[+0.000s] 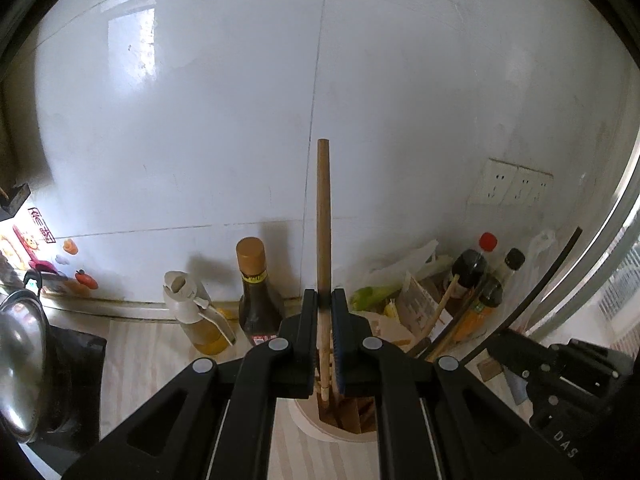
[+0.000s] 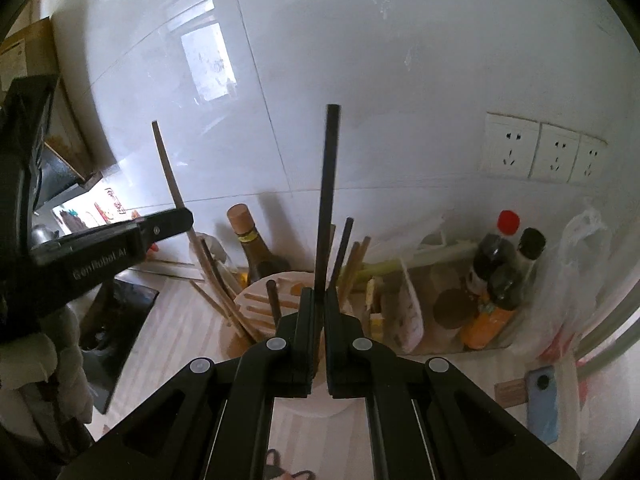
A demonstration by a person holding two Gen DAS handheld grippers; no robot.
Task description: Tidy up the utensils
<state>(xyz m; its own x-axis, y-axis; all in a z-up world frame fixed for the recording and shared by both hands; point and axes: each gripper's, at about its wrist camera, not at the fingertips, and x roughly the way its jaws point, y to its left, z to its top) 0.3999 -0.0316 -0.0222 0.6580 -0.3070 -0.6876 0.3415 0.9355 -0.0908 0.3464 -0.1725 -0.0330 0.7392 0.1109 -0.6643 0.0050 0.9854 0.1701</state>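
In the left wrist view my left gripper is shut on a light wooden chopstick. The stick stands upright, and its lower end reaches into the pale round utensil holder below the fingers. My right gripper is shut on a black chopstick, also upright, above the same holder, which has several chopsticks leaning in it. The right wrist view also shows the left gripper at the left with its wooden chopstick. The right gripper's body shows at the right edge of the left wrist view.
A dark sauce bottle and an oil bottle stand against the white tiled wall behind the holder. More bottles, bags and packets crowd the right corner below wall sockets. A steel lid lies left; a blue phone right.
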